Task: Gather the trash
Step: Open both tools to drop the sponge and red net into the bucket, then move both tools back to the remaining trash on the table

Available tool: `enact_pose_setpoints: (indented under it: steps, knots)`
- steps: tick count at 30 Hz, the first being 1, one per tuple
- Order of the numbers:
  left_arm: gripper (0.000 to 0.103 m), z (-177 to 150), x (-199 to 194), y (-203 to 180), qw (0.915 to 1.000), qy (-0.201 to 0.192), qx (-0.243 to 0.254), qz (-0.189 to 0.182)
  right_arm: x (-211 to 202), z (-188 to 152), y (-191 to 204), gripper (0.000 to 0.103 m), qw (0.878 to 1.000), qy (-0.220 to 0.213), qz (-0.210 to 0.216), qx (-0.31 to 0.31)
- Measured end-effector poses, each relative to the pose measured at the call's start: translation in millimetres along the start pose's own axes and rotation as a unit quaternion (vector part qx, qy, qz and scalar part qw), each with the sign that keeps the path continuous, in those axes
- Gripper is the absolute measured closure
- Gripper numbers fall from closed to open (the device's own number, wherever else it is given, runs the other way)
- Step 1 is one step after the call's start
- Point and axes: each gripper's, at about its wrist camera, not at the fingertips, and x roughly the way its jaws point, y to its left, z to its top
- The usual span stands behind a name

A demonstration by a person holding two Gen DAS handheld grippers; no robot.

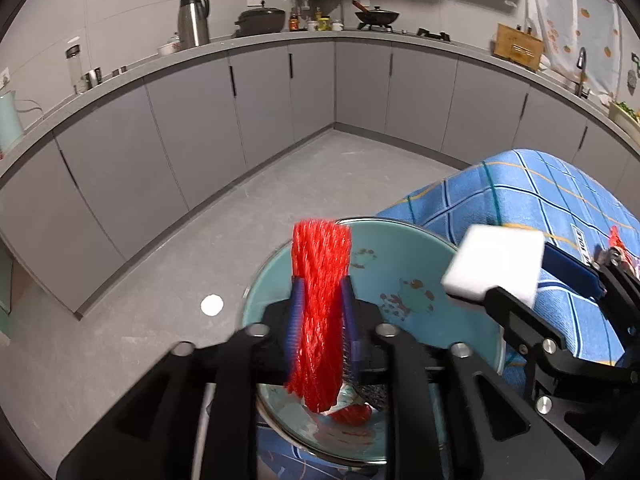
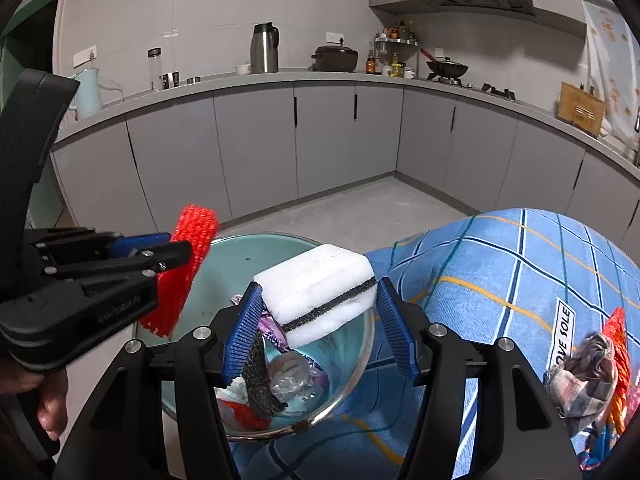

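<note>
My left gripper (image 1: 320, 308) is shut on a red mesh net (image 1: 320, 304) and holds it above a teal bowl (image 1: 404, 248). The net also shows in the right wrist view (image 2: 182, 276), at the left gripper's tip. My right gripper (image 2: 318, 320) stands over the same bowl (image 2: 352, 364). A white sponge with a black stripe (image 2: 320, 292) lies between its blue pads (image 2: 244, 328), which are spread wider than the sponge. The sponge also shows in the left wrist view (image 1: 496, 264). The bowl holds crumpled wrappers (image 2: 288, 376) and a black mesh scrap (image 2: 258, 376).
The bowl sits on a table with a blue checked cloth (image 2: 500, 280). A plaid rag with orange cord (image 2: 592, 376) lies on the cloth at the right. Grey kitchen cabinets (image 1: 260, 96) and grey floor (image 1: 280, 200) lie beyond the table edge.
</note>
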Motion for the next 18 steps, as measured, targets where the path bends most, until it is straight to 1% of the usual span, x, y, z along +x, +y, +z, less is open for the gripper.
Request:
enact_pose_setpoints:
  steps: [1,2,5,8,11,13,15,18]
  knots:
    - [0.058,0.4,-1.4,0.7,1.0000,-0.004,-0.001,0.001,0.1,-0.8,-1.3,0.038,1.000,0.001,0.001,0.002]
    - [0.058,0.2,-1.9,0.7,1.0000,-0.005,-0.001,0.001,0.0,-1.5,-2.3,0.038,1.000,0.002,-0.002,0.002]
    - [0.058,0.8,-2.5,1.8,1.0000,-0.005,-0.002,-0.001,-0.8,-3.4,-6.4,0.038,1.000,0.003,-0.006,0.006]
    - [0.058,0.5,-2.7,3.0,1.0000,-0.005,-0.004,-0.001,-4.1,-6.1,-11.1,0.034,1.000,0.000,-0.012,0.012]
    - [0.057,-0.2,-3.7,3.3,1.0000,-0.007,-0.006,-0.001,-7.2,-8.2,-14.6,0.034,1.000,0.000,-0.014,0.018]
    - [0.054,-0.4,-4.0,1.8,0.9999,-0.008,-0.006,0.000,-9.9,-9.1,-15.2,0.034,1.000,-0.001,-0.015,0.019]
    - [0.047,-0.7,-5.0,1.1,0.9999,-0.009,-0.006,0.001,-11.4,-8.3,-14.9,0.034,1.000,-0.001,-0.016,0.019]
    - [0.041,-0.7,-8.2,1.5,0.9999,-0.014,-0.008,0.003,-13.1,-8.7,-13.4,0.034,1.000,-0.001,-0.018,0.018]
